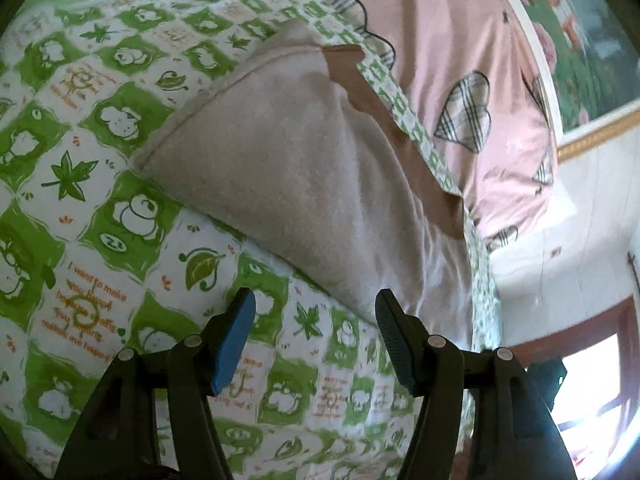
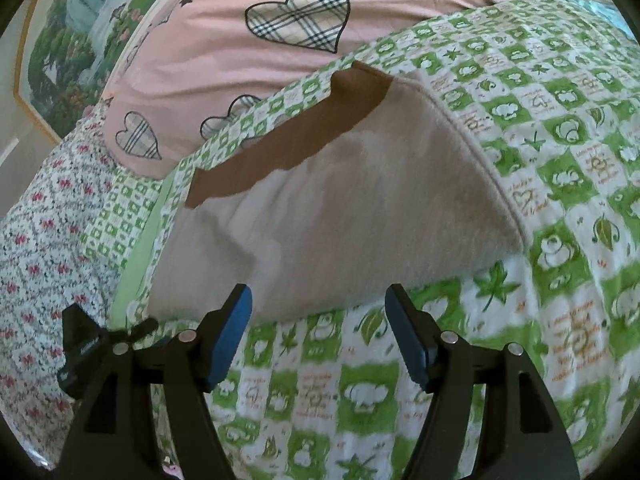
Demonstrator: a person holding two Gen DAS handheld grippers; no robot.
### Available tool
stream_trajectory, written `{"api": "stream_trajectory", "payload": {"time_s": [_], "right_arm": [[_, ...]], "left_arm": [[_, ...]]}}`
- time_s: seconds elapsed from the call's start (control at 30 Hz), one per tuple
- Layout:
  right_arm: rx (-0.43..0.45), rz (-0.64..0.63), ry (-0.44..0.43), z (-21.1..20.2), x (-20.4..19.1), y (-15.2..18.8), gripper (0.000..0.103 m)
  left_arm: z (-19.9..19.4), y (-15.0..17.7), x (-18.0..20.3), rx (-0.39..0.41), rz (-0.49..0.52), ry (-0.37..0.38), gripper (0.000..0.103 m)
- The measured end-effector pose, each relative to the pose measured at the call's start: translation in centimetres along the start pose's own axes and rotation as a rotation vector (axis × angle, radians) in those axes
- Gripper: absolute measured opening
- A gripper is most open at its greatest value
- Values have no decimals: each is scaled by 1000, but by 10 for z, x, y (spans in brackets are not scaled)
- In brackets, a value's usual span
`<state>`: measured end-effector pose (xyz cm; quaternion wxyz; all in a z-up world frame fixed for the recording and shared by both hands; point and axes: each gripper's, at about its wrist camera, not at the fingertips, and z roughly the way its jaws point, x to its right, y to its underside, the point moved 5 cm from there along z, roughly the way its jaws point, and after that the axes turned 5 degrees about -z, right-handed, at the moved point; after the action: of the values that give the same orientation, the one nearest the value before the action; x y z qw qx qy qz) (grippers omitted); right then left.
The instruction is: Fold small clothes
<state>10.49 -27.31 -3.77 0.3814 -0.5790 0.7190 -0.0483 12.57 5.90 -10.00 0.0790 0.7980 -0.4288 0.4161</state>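
Note:
A small beige fleece garment (image 1: 296,168) with a brown band (image 1: 384,112) along its far edge lies spread on a green and white patterned quilt (image 1: 100,240). My left gripper (image 1: 314,300) hangs open just above the garment's near edge, with nothing between its blue pads. In the right wrist view the same garment (image 2: 360,208) lies flat, its brown band (image 2: 288,140) at the far side. My right gripper (image 2: 318,294) is open over the near hem, and its jaws are empty.
A pink cover with plaid hearts (image 2: 240,52) is bunched beyond the garment. A floral sheet (image 2: 40,240) lies at the left of the right wrist view. A framed landscape picture (image 1: 580,48) hangs on the wall, and a window (image 1: 592,380) shows low right.

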Motion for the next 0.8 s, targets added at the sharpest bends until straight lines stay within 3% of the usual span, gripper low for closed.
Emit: {"api": "stream_trajectory", "payload": {"time_s": [0.43,0.53,0.6,0.7,0.8], "right_arm": [[0,6,-30,2,-2,-8,70],[-5,11,-29,5,0,-11,70],[-7,19,-31,8,2,-15,70],[-4,16,-29,12,5,-21,70],[4,27,-35,13,12,-30,70]], "left_arm": [[18,-67,-23,150,-69,-55,62],[25,-79,-17,181,-40,-83,52],[30,-85,-15,169,-29,-72,22],[29,-87,-4,169,11,-70,11],[19,-82,28,197,131,-74,8]]}}
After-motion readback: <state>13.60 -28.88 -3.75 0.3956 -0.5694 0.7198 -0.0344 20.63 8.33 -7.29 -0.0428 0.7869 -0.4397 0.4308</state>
